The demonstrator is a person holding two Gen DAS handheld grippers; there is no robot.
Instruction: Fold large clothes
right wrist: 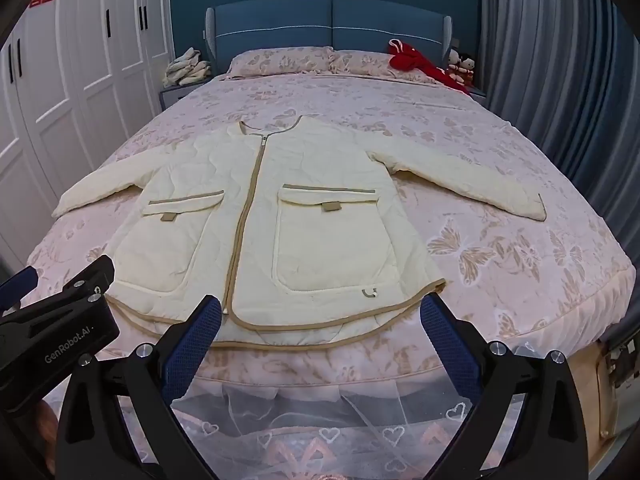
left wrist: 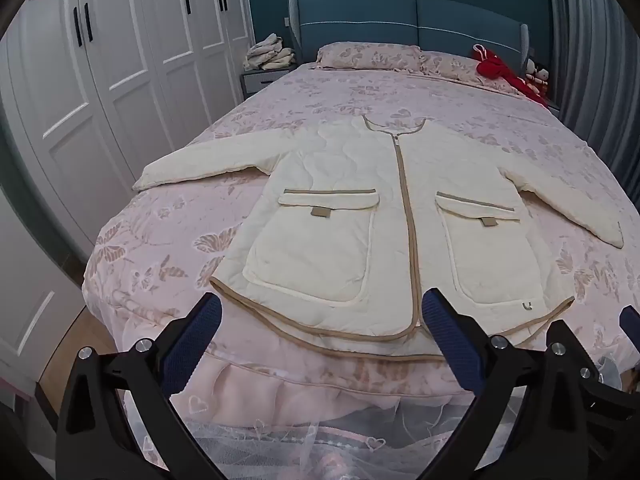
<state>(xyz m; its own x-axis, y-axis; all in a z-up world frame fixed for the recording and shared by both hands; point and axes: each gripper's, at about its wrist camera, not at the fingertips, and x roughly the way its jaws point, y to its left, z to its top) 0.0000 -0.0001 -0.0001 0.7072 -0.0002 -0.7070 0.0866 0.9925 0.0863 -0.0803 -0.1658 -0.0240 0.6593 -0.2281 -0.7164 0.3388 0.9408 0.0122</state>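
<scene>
The left gripper [left wrist: 320,320] hangs just short of the foot of the bed [left wrist: 152,248], jaws wide and holding nothing. Past it the cream jacket [left wrist: 360,200] lies flat and zipped on the pink quilt, front up — collar toward the headboard [left wrist: 408,20], hem toward the grippers, so its long axis runs up the bed while the sleeves spread out to either side. The right gripper [right wrist: 320,320] hovers beside the left one, jaws equally wide and empty, near the hem's right half.

The padded, slippery-looking cloth is the risk: a pinch that takes only the top layer would likely lift the front panel alone and drag the back into wrinkles. The hem sits close to the mattress edge — an uneven pull could slide the jacket off toward the floor.
</scene>
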